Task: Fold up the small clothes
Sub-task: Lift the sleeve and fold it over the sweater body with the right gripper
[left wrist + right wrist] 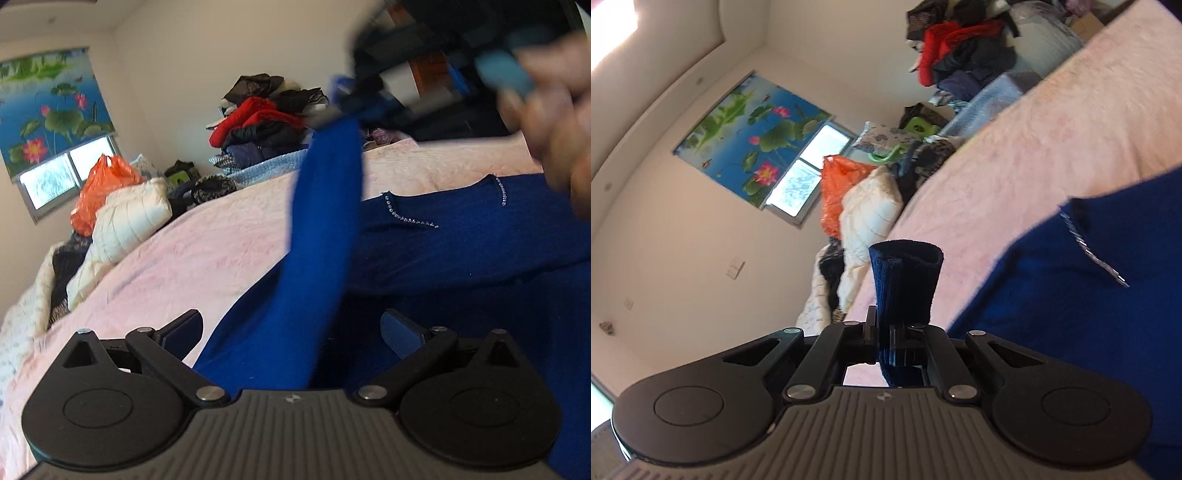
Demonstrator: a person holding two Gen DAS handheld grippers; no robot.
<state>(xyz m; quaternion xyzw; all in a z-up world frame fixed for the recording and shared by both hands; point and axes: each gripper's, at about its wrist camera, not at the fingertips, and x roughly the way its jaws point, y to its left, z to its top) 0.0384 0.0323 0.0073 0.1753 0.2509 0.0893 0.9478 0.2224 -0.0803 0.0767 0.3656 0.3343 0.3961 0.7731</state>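
A dark blue sweater (461,243) with a rhinestone-trimmed neckline lies on the pink bedspread (207,251). My left gripper (291,332) is open low over the sweater's edge, holding nothing. One sleeve (325,221) rises in a taut strip up to my right gripper (354,99), which shows blurred at the top of the left wrist view. In the right wrist view my right gripper (884,332) is shut on the sleeve cuff (905,280), which sticks up between the fingers. The sweater body (1071,295) lies to its right.
A pile of red and dark clothes (266,122) sits at the far end of the bed. An orange plastic bag (99,188) and a white quilted cushion (125,218) lie at the left edge under the window (55,177).
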